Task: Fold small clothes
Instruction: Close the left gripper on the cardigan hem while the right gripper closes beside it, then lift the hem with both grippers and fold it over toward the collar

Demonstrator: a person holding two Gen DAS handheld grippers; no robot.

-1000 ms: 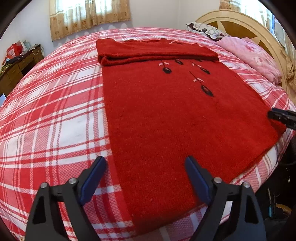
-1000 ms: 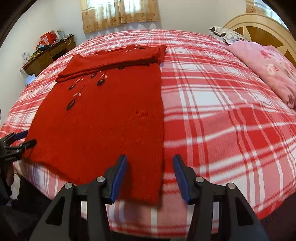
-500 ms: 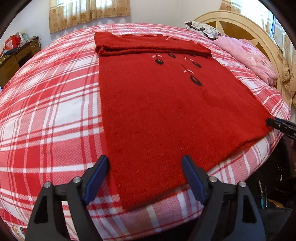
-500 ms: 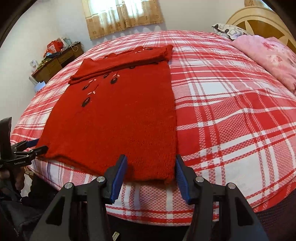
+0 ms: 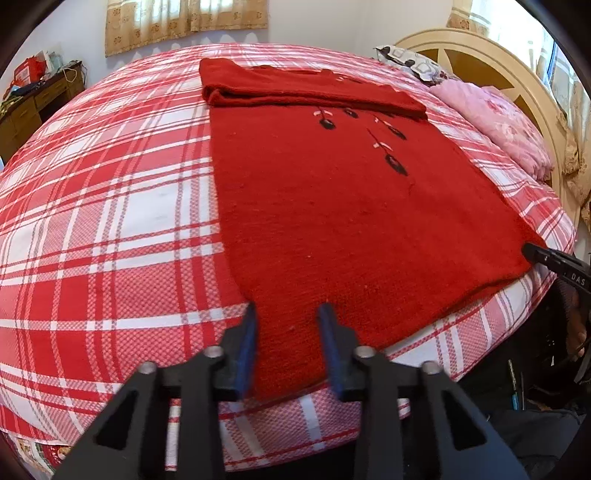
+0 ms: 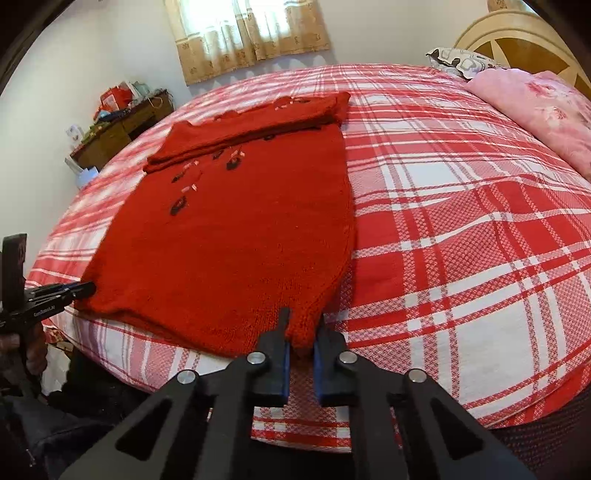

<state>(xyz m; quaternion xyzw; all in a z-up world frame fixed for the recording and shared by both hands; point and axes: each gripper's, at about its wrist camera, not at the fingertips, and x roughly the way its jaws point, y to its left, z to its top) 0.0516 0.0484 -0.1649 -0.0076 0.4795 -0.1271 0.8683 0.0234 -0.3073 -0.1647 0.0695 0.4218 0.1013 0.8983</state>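
Red knitted sweater [image 5: 332, 221] spread flat on the red-and-white plaid bed [image 5: 103, 229], filling the centre of the left wrist view and the centre-left of the right wrist view. Sleeves folded across the chest as a band along the sweater's far end, towards the top of both frames; dark embroidered flowers [image 5: 395, 164] just below that band. Hem lying at the bed's near edge, low in both frames.

Left tool [image 5: 290, 347] at bottom centre of its own view, partly closed: blue pads [image 5: 246, 347] astride the hem's near left corner, a clear gap showing between them with knit in it, not clamped. Same tool [image 6: 59, 295] seen at the far left edge of the right wrist view, tips at the sweater's corner.

Right tool [image 6: 300, 345] at bottom centre of its own view, nearly closed, pinching the hem's right corner into a small raised bunch between its pads. Also visible at the right edge of the left wrist view [image 5: 554, 258], touching the sweater's corner.

Pink quilt [image 6: 543, 110] at upper right by the cream headboard [image 5: 480, 51]; cluttered wooden desk [image 6: 122, 129] at upper left; curtained window [image 6: 251, 33] at top centre.
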